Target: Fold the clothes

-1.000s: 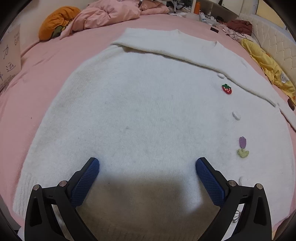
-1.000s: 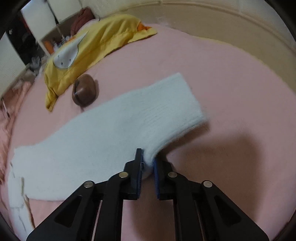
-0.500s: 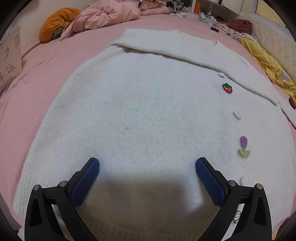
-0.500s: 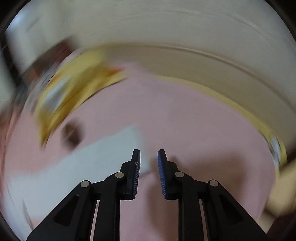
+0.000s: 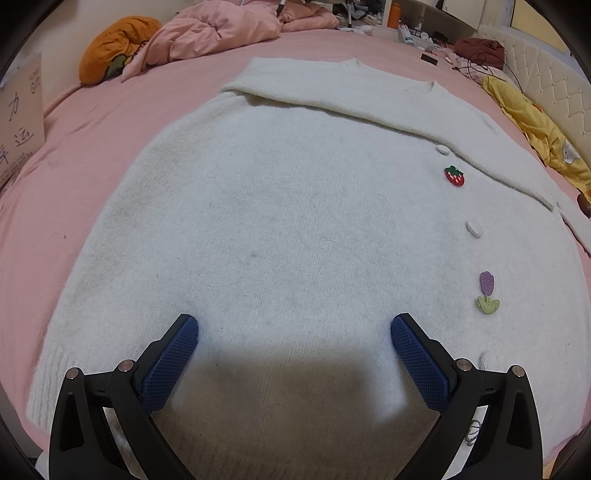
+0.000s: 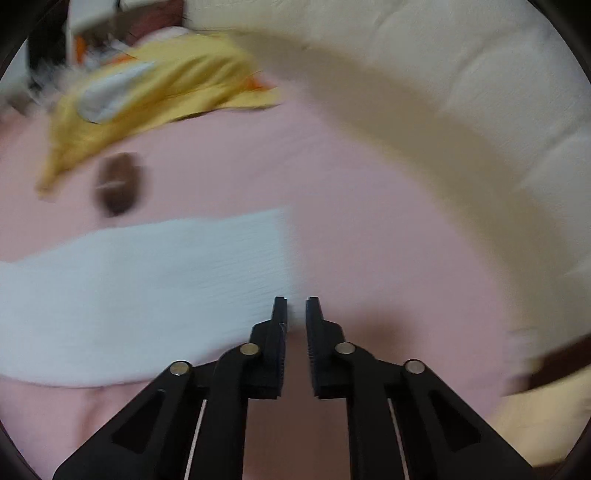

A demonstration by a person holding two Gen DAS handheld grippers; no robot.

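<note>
A pink bed sheet [image 5: 92, 155] covers the mattress. At its far side a crumpled pink duvet [image 5: 218, 33] lies heaped, with an orange plush cushion [image 5: 114, 48] touching its left edge. A cardboard box [image 5: 22, 114] with printed characters stands at the left margin. Along the right side, a yellow blanket [image 5: 535, 118] is bunched against a cream tufted headboard [image 5: 546, 70], near a dark maroon garment [image 5: 480, 48] and black cables. An orange bottle [image 5: 394, 9] stands on shelving beyond. In the blurred right wrist view, a small brown round object [image 6: 118, 184] rests on the sheet just beside the yellow blanket [image 6: 147, 96].
</note>
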